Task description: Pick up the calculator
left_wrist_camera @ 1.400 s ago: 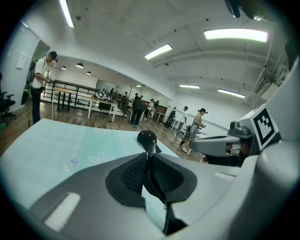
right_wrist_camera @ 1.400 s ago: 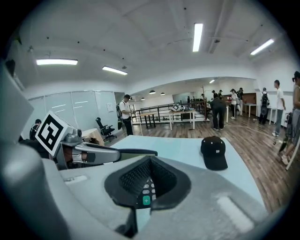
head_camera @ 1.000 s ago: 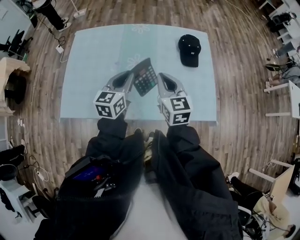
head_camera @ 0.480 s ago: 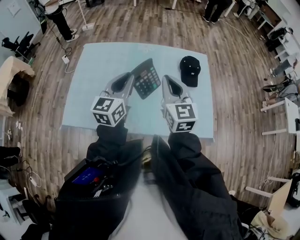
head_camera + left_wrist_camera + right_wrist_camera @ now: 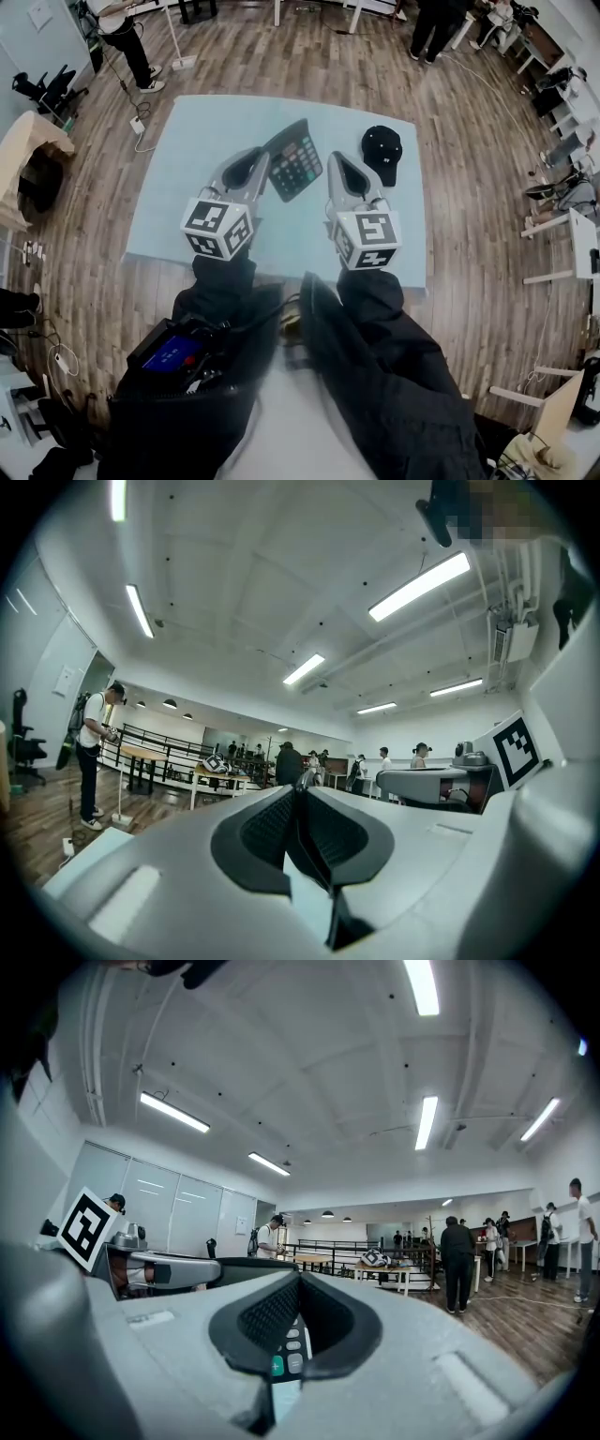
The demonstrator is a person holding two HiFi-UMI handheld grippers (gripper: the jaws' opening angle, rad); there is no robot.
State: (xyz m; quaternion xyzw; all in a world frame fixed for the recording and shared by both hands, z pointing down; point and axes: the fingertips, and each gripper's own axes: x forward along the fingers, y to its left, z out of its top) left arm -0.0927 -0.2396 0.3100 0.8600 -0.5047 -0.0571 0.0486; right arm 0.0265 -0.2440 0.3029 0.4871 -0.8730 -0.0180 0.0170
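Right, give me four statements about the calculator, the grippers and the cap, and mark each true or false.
1. The left gripper and the right gripper each hold one side of the calculator. True.
2. The black cap lies on the calculator. False: it lies on the light blue mat, apart, to the calculator's right.
3. The calculator's keys show between the right gripper's jaws. True.
4. The left gripper is open and empty. False: it is shut on the calculator's edge.

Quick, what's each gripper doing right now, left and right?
Left gripper: closed on the left edge of the calculator, held off the mat.
Right gripper: closed on the calculator's right edge, its keys showing.
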